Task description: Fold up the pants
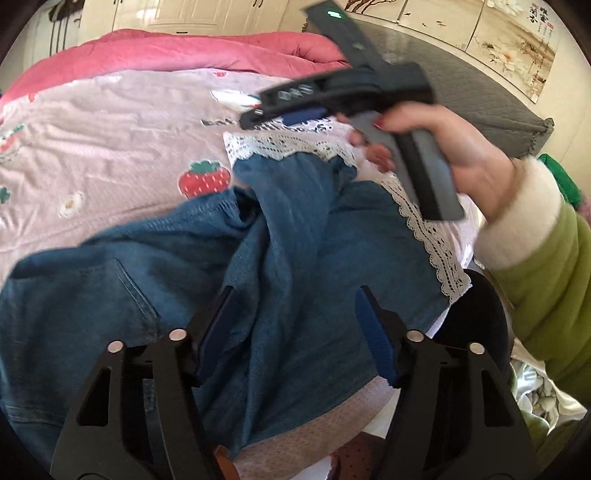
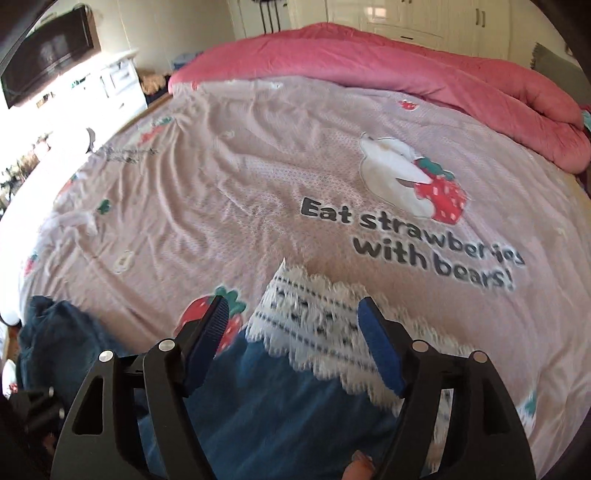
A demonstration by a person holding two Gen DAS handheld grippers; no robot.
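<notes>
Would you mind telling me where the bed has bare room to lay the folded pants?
The pink sheet is bare between the pants with their lace hem and the rolled pink quilt, left of the bear print. It is crowded nearest the tools, where the pants lie bunched.

Bright daylight glares white at the right wrist view's left edge; fisheye bending, slight motion blur throughout.

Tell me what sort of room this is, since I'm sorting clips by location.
Most likely a home bedroom: a bed under a strawberry-print sheet, a pink quilt bunched at its far side, and white wardrobe doors behind. Jeans lie on the bed.
</notes>
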